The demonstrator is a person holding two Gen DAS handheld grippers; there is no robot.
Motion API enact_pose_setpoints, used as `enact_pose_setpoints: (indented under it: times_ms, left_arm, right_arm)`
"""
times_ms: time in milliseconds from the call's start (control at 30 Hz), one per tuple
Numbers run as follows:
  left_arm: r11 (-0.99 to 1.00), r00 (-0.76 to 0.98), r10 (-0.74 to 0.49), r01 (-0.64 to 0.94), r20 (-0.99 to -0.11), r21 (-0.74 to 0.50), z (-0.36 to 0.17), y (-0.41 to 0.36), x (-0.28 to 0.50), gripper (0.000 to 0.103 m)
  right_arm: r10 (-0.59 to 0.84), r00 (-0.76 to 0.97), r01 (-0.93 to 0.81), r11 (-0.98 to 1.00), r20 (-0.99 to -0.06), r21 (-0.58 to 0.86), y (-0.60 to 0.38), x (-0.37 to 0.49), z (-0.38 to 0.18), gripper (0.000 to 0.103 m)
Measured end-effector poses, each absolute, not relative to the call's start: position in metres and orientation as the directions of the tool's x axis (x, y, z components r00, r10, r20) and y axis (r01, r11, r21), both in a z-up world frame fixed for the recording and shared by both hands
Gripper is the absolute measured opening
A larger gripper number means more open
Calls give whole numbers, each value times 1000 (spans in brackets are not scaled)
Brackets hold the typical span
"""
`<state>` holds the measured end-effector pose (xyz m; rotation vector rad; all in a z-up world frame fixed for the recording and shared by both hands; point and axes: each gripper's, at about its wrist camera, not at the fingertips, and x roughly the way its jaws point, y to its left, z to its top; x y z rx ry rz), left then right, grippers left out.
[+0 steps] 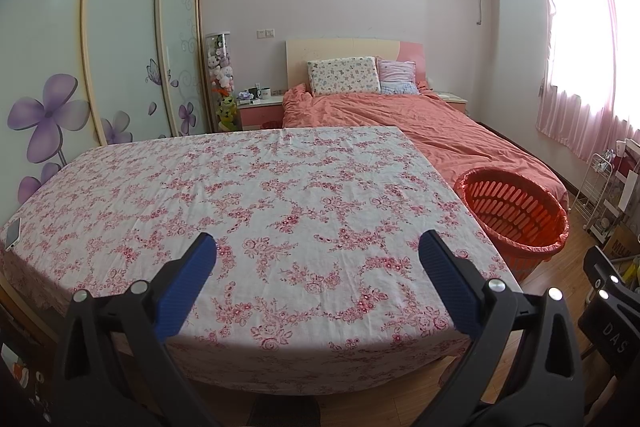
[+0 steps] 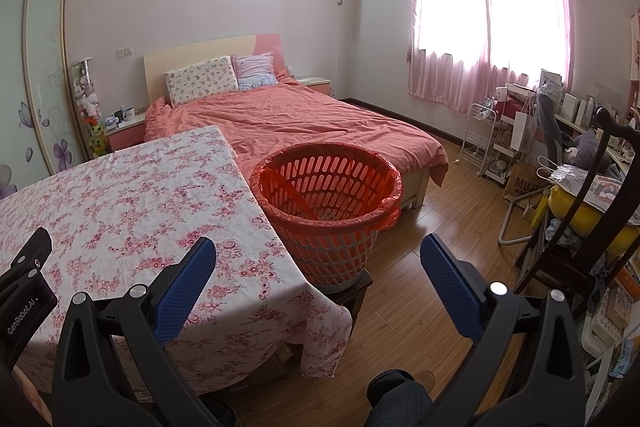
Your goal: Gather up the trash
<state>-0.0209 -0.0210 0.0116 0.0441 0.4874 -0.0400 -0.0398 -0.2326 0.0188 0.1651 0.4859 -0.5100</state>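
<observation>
While both claws gape, the basket (image 2: pixel 328 203) holds a small scrap.

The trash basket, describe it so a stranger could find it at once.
Find the table with the pink flowered cloth, near the foot of the bed. At its right edge stands the basket: round, slotted orange plastic, lined with a red bag, the only such container nearby.

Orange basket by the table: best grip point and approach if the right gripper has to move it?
Judging from the pictures: take the basket by its rim, on the near arc facing the right gripper, coming down from above. It stands upright, far wider than the open jaws, so only the thin rim, covered by a bag liner, fits between the fingers.
</observation>
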Motion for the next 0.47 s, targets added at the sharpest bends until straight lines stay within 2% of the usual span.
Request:
enact_pose_setpoints:
  times_ms: [467]
  left_arm:
    - [998,883,-25,46,-469,34,10,-20,-23,99]
  right_arm:
    - [-428,762,505,862,-485,33,-233,-40,19,101]
